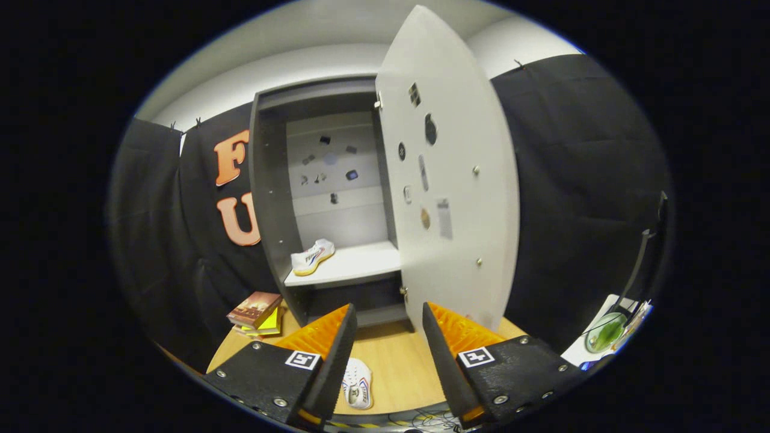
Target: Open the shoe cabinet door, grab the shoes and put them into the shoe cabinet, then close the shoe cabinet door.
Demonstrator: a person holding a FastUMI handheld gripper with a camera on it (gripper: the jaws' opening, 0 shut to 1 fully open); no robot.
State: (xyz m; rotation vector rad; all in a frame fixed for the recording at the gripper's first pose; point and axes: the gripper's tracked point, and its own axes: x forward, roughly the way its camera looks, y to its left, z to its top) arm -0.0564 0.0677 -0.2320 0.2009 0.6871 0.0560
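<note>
White and trimmed in yellow, one shoe [313, 257] already sits on the cabinet shelf [355, 267], near its left front edge, toe pointing inward. The second shoe [357, 385] lies on the wooden counter [397, 361], low between the fingers of the tongs [388, 355] and closer to the left finger. The tongs are released — fingers spread wide, nothing held, neither finger touching the shoe.

The cabinet door [448, 174] stands open, swung out to the right of the opening, its lower corner just beyond the right finger.

Risks noted:
- The shoe on the counter lies off-centre in the gap. A closing grip from this alignment may catch only its edge and push it aside rather than seize it.
- The door's lower edge hangs near the right finger. A careless lift towards the shelf could knock the door and swing it partly shut across the opening.
- The shelved shoe occupies the left front. Setting the second one down on that side may shove it back or tip it off the lip — the right portion of the shelf is free.
- A stack of books [255, 313] lies left of the cabinet base, within reach of a wide leftward sweep.
</note>
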